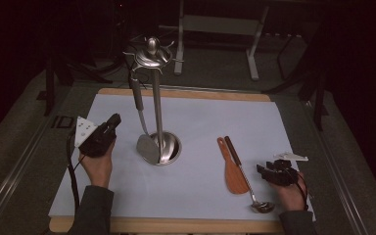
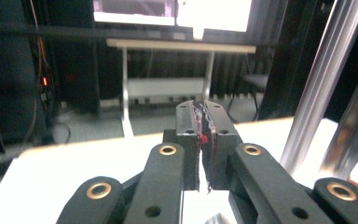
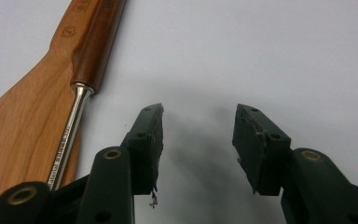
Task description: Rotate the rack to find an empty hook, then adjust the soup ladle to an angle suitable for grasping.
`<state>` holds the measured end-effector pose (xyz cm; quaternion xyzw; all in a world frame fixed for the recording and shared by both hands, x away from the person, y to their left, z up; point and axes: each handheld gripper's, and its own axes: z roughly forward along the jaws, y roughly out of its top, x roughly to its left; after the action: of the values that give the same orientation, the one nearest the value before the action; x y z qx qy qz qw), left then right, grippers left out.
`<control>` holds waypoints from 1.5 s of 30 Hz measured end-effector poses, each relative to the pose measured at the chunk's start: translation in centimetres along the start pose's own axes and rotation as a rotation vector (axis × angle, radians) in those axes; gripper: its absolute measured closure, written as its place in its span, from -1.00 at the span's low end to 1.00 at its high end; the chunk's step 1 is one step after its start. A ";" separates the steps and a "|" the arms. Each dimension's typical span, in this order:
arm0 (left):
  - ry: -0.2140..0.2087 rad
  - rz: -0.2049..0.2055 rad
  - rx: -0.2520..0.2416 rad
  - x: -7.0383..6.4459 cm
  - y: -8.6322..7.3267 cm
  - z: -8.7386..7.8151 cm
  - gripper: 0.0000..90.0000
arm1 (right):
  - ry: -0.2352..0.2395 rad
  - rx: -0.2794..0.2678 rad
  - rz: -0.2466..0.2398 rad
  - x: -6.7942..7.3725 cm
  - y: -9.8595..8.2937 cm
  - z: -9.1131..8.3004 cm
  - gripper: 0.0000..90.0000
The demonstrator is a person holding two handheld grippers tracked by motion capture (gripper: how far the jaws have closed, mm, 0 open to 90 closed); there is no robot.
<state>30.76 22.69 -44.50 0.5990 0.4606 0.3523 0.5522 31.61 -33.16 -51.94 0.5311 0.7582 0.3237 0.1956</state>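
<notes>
A steel utensil stand (image 1: 157,103) rises from a round base in the middle of the white mat (image 1: 196,117); a metal spatula (image 1: 142,122) hangs from one of its top hooks. My left gripper (image 1: 113,121) is held left of the stand, its jaws pressed together on nothing (image 2: 203,122), with the stand's pole (image 2: 321,79) at its right. A wooden spatula (image 1: 231,169) and a wood-handled steel spoon (image 1: 245,178) lie side by side at the mat's right. My right gripper (image 1: 263,170) hovers just right of them, open and empty (image 3: 198,122), beside the spoon's handle (image 3: 81,70).
The mat covers a wooden board (image 1: 186,93) on a dark surface. A pale desk frame (image 1: 215,34) stands behind the table in a dark room. Bare mat lies between the stand and the two utensils and along the front edge.
</notes>
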 end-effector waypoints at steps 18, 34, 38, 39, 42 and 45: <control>-0.003 0.030 0.338 0.8 -8.1 0.2 0.68 | 0.017 -0.001 -0.012 0.3 0.1 0.0 0.25; 0.018 0.026 0.456 1.2 -9.3 1.5 0.47 | 0.033 -0.004 -0.039 1.0 0.6 -0.6 0.36; 0.016 0.020 0.460 1.3 -9.3 1.6 0.46 | 0.056 -0.006 -0.040 1.4 0.8 -0.6 0.36; 0.014 0.013 0.462 1.3 -9.3 1.6 0.45 | 0.062 -0.009 -0.038 1.7 1.0 -0.7 0.36; 0.012 0.009 0.461 1.4 -9.3 1.6 0.43 | 0.063 -0.006 -0.049 1.9 1.1 -0.9 0.42; 0.003 0.012 0.457 1.4 -9.3 1.5 0.40 | 0.065 0.003 -0.052 2.4 1.3 -0.9 0.47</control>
<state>31.14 23.15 -54.00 0.7108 0.5256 0.2432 0.3992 31.08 -30.87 -50.25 0.5007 0.7783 0.3342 0.1785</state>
